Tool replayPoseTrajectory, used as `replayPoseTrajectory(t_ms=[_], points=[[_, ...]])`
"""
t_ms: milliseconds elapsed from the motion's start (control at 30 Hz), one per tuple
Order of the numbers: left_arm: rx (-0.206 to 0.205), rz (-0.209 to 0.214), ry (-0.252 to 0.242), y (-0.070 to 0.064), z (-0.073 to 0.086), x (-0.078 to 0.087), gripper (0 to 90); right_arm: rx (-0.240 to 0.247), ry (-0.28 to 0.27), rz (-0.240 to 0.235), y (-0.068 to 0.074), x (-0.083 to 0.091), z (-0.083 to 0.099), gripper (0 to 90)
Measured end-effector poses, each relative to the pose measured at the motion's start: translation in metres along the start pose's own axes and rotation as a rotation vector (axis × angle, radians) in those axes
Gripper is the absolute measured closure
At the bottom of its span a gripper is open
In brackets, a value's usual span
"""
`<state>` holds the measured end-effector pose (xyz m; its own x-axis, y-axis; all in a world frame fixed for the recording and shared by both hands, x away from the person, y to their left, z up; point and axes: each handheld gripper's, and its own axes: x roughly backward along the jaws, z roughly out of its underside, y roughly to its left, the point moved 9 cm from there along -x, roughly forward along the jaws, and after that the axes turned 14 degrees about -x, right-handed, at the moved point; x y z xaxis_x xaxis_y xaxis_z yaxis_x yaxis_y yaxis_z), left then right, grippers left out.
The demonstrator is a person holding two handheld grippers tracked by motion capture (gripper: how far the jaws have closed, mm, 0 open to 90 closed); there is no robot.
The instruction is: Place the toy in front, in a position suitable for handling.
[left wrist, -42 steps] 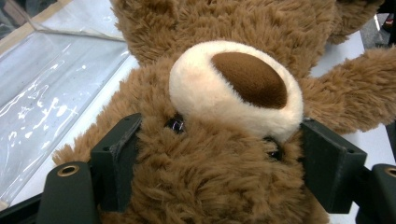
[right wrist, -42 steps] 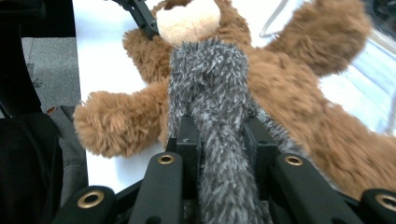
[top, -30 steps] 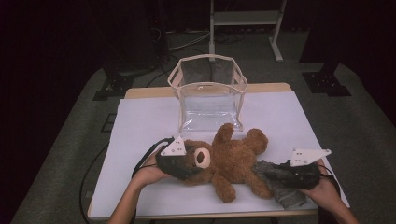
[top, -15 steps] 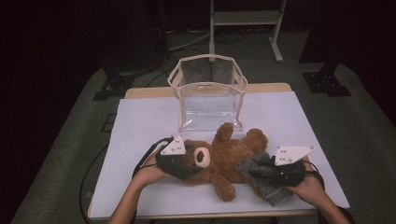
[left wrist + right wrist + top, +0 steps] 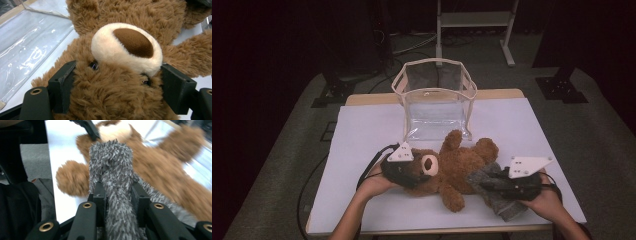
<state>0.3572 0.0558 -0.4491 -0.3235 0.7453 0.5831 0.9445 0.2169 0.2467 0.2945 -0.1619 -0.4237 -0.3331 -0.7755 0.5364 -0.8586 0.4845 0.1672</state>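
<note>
The brown teddy bear (image 5: 457, 167) lies on its back on the white tabletop (image 5: 362, 130), head toward the person's left, one arm reaching up toward the clear plastic bag (image 5: 435, 100) that stands open just behind it. The left tool (image 5: 409, 172) has the bear's head between its jaws; in the left gripper view the two black jaws press into the fur on either side of the face, just below the cream muzzle (image 5: 126, 48) with its dark brown nose, so this tool is closed on the head. A grey fuzzy cloth (image 5: 497, 192) lies against the bear's lower body, at the near right of the tabletop. The right tool (image 5: 492, 186) grips it: in the right gripper view the jaws stand narrow with a bunched strip of the grey cloth (image 5: 113, 185) pinched between them, its furry end standing up past the jaw tips. Beyond it there the bear is blurred, one rounded paw (image 5: 71, 178) near the tabletop's edge. Both of the person's hands come in from the near edge, and a dark cable loops on the tabletop by the left hand (image 5: 374, 185)
</note>
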Motion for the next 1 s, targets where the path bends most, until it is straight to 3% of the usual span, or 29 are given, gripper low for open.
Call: replayPoseTrajectory(t_ms=[100, 200, 533, 667, 833, 1000], points=[[0.009, 0.0, -0.002, 0.0, 0.001, 0.001, 22.2, 0.033, 0.027, -0.019, 0.006, -0.017, -0.002, 69.2], [0.006, 0.004, -0.005, 0.0, 0.001, 0.002, 22.2, 0.019, 0.032, -0.027, 0.006, -0.017, 0.005, 69.1], [-0.009, 0.011, -0.008, 0.0, 0.001, 0.001, 21.8, -0.109, 0.031, 0.065, -0.019, 0.035, 0.05, 68.9], [-0.012, 0.014, -0.006, -0.001, 0.001, 0.001, 21.6, -0.122, 0.001, 0.083, -0.026, 0.042, 0.041, 69.0], [-0.023, 0.024, -0.007, -0.003, 0.002, 0.002, 21.6, -0.104, -0.031, 0.062, -0.029, 0.028, 0.018, 68.9], [-0.05, 0.031, -0.01, -0.007, 0.003, 0.004, 21.6, -0.133, -0.004, 0.033, -0.029, 0.016, 0.03, 68.8]])
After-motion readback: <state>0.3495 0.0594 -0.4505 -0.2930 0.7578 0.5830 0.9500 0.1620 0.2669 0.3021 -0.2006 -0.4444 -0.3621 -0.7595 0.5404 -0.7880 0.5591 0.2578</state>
